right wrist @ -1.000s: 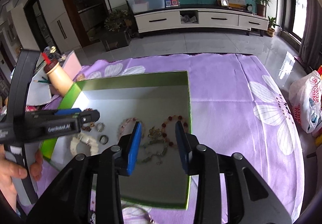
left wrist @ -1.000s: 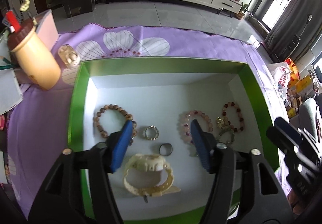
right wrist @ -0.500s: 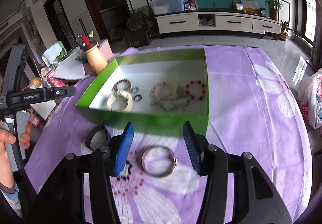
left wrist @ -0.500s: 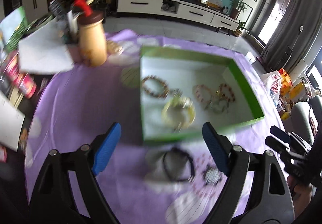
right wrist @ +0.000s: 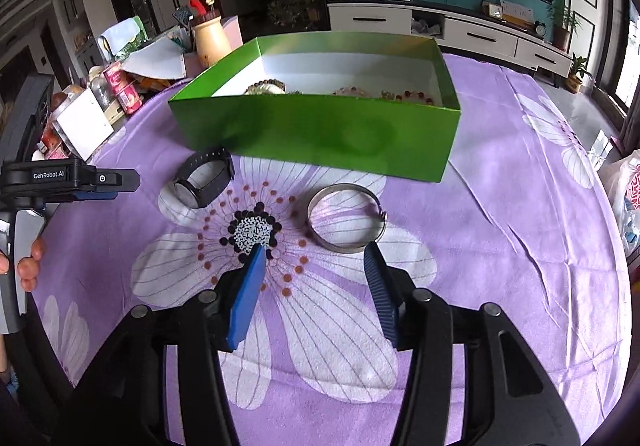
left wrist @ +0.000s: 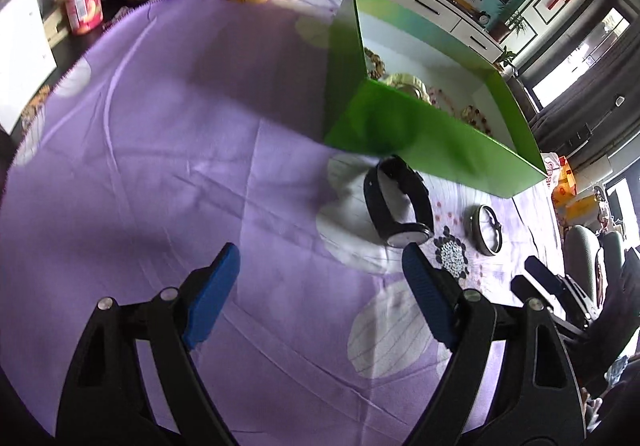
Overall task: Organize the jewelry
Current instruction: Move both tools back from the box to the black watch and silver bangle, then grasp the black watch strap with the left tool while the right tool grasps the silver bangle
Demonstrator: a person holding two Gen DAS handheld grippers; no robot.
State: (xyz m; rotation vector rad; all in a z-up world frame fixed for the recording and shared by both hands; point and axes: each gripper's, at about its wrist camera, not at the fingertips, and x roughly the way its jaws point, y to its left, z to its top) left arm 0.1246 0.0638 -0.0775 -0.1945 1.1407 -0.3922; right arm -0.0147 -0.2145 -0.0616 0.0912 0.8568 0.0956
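Observation:
A green box [right wrist: 316, 131] with a white inside holds several bracelets and rings; it also shows in the left wrist view [left wrist: 432, 137]. In front of it on the purple cloth lie a black watch [right wrist: 204, 181] and a silver bangle [right wrist: 346, 217]; the left wrist view shows the watch [left wrist: 398, 205] and the bangle [left wrist: 486, 224] too. My left gripper [left wrist: 320, 278] is open and empty, low over the cloth, left of the watch. My right gripper [right wrist: 316, 278] is open and empty, just short of the bangle.
A tan bottle [right wrist: 210, 35], yoghurt cups [left wrist: 82, 1], papers and snack packs crowd the table's left end. The cloth with a printed flower [right wrist: 252, 230] covers the table. A TV cabinet [right wrist: 440, 29] stands far behind. A plastic bag [right wrist: 624, 185] sits at the right.
Both grippers have pulled back out of the box and down to the cloth in front of it. The left gripper swung left and opened wider; the watch and bangle have come into view.

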